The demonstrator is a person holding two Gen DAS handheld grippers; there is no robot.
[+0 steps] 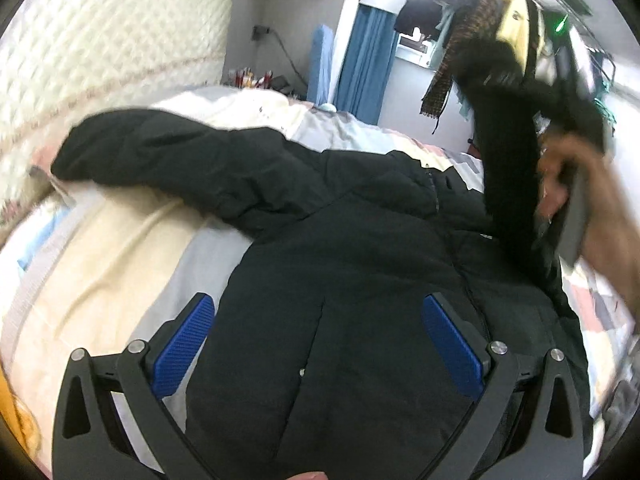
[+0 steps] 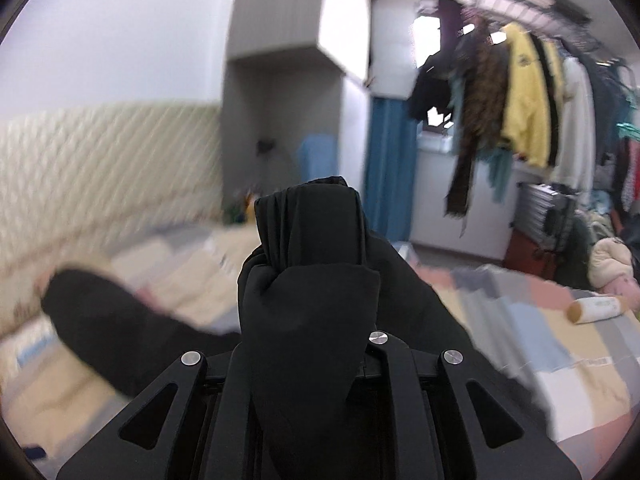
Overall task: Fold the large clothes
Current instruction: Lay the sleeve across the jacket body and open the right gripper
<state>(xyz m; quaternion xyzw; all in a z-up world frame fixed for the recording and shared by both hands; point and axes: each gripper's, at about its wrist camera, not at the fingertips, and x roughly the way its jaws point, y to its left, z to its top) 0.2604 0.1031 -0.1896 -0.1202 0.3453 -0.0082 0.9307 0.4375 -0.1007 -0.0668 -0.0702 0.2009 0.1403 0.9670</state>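
A black padded jacket lies spread on the bed, front up, with its zip running down the middle. One sleeve stretches out to the left. My left gripper hovers open over the jacket's lower body, its blue pads wide apart with nothing between them. The other sleeve is lifted up at the right, where a hand holds the other tool, blurred. In the right wrist view my right gripper is shut on that sleeve's bunched black cloth, which hides the fingertips.
The bed has a pastel patchwork cover and a quilted cream headboard at the left. A pale tube lies on the bed at the right. A rack of hanging clothes and a blue curtain stand beyond.
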